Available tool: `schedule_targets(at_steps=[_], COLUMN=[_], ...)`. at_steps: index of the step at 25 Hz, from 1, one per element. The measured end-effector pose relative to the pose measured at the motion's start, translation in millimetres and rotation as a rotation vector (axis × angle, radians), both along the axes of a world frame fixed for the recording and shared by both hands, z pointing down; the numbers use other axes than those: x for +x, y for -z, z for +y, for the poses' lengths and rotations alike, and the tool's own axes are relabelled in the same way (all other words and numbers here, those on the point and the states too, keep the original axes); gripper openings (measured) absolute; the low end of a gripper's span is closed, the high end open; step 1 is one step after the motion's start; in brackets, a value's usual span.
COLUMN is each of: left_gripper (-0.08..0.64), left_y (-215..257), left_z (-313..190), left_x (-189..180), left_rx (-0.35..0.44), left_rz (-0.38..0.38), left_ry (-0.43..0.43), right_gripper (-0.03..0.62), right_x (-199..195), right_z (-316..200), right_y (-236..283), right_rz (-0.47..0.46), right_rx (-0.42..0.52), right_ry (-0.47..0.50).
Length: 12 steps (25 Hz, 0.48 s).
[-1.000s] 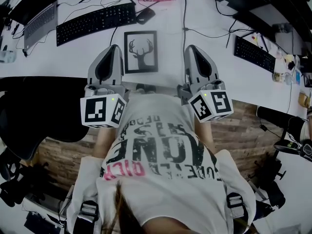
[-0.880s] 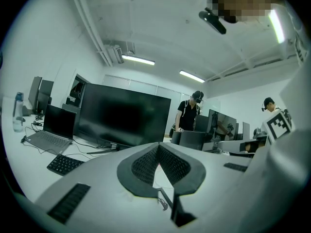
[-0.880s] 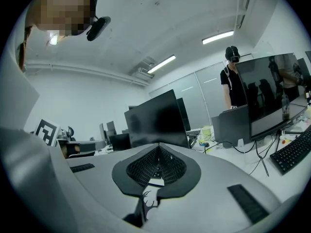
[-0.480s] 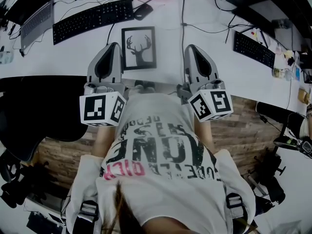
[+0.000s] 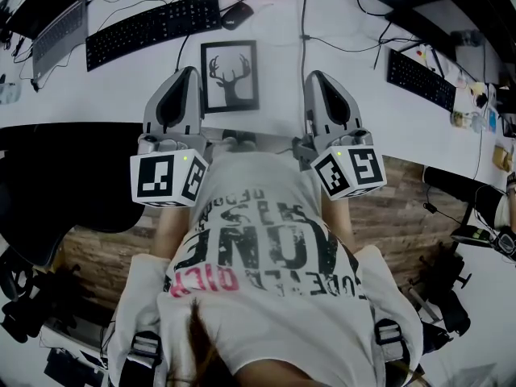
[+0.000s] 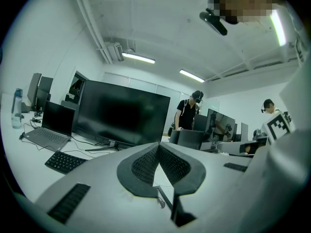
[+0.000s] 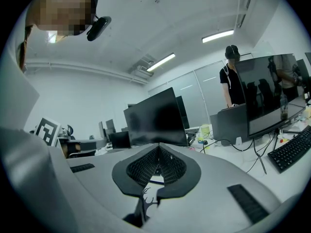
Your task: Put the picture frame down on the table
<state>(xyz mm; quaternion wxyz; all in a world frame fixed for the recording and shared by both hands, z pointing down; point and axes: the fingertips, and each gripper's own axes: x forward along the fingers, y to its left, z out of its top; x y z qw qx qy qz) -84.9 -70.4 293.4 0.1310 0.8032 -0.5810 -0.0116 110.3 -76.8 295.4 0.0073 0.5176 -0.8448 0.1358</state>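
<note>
worktop (image 5: pixel 278 71): white, wide | centre: picture frame (image 5: pixel 230 76) with deer print | behind it: black keyboard (image 5: pixel 153 29), mouse (image 5: pixel 236 14) | far left: laptop (image 5: pixel 56 35) | right: second keyboard (image 5: pixel 421 81) | cables (image 5: pixel 304 14) trail across

T-shirt (image 5: pixel 266 248): white, with large black block lettering and one pink word among it.
Hair (image 5: pixel 200 347): a brown strand lying over the T-shirt's near edge.
Shoulder pieces (image 5: pixel 143 293): white, on either side of the T-shirt, each with a black strap and buckle (image 5: pixel 146 348).
Head camera (image 6: pixel 214 21): small and black, on a short stalk.
Left gripper (image 5: pixel 189 72): smooth grey tapered shell with a dark oval recess, beyond the T-shirt's hem.
Right gripper (image 5: pixel 316 79): the same grey shell.
Marker cubes (image 5: pixel 168 180): white with black square codes and a small green light.
Pads (image 6: pixel 144 164): black with a fine mesh texture.
</note>
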Motion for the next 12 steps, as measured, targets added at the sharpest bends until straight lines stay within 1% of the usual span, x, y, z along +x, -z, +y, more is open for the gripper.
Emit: schedule_targets(at_steps=[12], left_gripper=[0.003], left_y=[-3.6], left_z=[-3.0], left_x=[1.5], left_rx=[-0.016], left_rz=[0.005], left_ry=[-0.013], right_gripper=[-0.002], right_x=[-0.6], right_z=[-2.3], right_y=[-2.1], right_rz=[0.008], right_rx=[-0.012], right_ry=[-0.005])
